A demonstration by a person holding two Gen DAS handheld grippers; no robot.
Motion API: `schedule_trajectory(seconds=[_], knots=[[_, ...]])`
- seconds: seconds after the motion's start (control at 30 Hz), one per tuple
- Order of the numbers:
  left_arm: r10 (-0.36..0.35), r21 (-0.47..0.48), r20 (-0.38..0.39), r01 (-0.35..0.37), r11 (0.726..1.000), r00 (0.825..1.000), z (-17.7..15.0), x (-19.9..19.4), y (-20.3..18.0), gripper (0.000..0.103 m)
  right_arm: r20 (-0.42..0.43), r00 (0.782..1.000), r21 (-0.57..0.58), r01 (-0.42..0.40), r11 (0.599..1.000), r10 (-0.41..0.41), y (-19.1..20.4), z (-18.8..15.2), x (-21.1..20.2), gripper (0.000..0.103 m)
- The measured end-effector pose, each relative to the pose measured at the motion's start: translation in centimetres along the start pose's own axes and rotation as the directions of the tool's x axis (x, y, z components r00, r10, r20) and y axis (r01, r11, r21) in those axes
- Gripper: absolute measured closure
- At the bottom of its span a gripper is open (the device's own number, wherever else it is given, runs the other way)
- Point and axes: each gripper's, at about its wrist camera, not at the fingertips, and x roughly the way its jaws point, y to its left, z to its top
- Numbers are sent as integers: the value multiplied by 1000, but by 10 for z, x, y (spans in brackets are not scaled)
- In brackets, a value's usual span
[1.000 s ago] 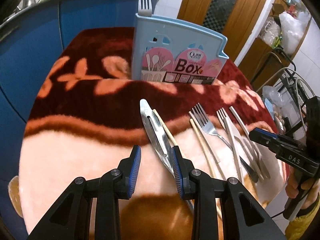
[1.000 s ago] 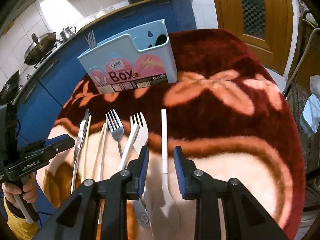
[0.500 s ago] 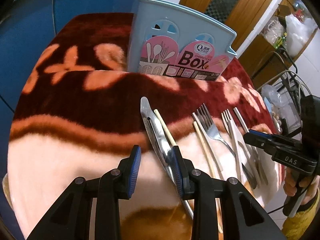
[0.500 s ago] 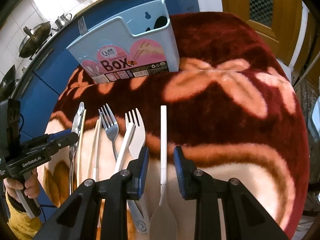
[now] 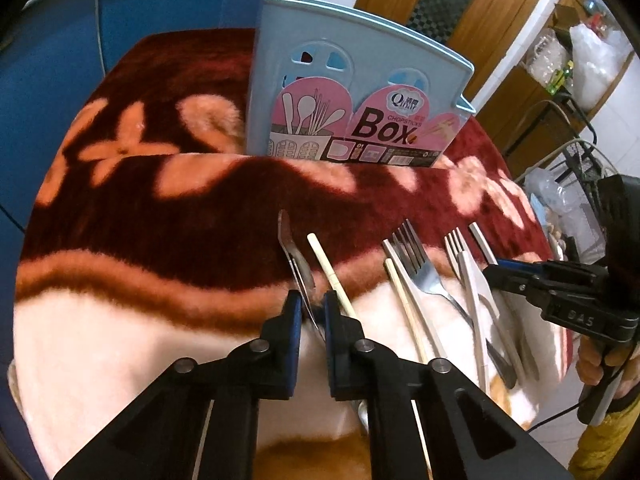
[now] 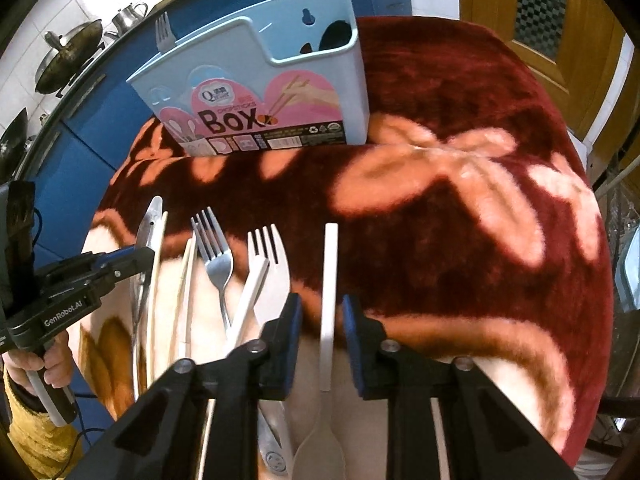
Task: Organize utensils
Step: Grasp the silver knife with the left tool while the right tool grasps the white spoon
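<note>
While both tongs hung over the blanket-covered worktop, the scene stood thus:
Left tongs: low centre of the left wrist frame; jaws had just been closing and now pinched the steel knife by its middle, the pads hard against it.
Right tongs: low centre of the right wrist frame; jaws had just been narrowing, yet gaps remained either side of the white spoon, whose handle ran up between them; not pressing it.
Chopsticks: one pale stick just right of the knife, a second further right, beside a steel fork.
White fork: left of the spoon, with another white handle lying across it.
Utensil box: pale blue, pink "Box" label, upright at the upper centre, well beyond the row; a fork stood in its left end.
Hands: a yellow sleeve at the lower left of the right wrist frame.
</note>
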Motion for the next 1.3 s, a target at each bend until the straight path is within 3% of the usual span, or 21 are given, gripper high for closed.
schedule_trajectory(seconds=[0.07, 0.37, 0.6, 0.87, 1.07, 1.3], knots=[[-11, -5, 8, 11, 1000, 1000, -2, -1, 2, 95, 11, 1000, -10, 6, 1000, -6, 0, 1, -1, 94], [-34, -1, 94, 34, 999, 995, -10, -27, 4, 99, 135, 990, 20, -46, 999, 43, -5, -12, -21, 95], [-26, 36, 240, 18, 999, 971, -9, -65, -7, 99, 306, 950, -5, -71, 997, 69, 6, -19, -53, 95], [-16, 53, 408, -6, 999, 913, 3, -99, -17, 99, 459, 885, -15, -87, 996, 85, 18, -21, -80, 95], [-20, 54, 501, -8, 998, 865, 27, -113, -22, 99, 571, 817, -55, -62, 997, 82, 25, -9, -102, 95], [3, 70, 591, -54, 996, 807, 63, -125, -31, 99, 631, 770, -92, -52, 994, 98, 30, 19, -113, 95]])
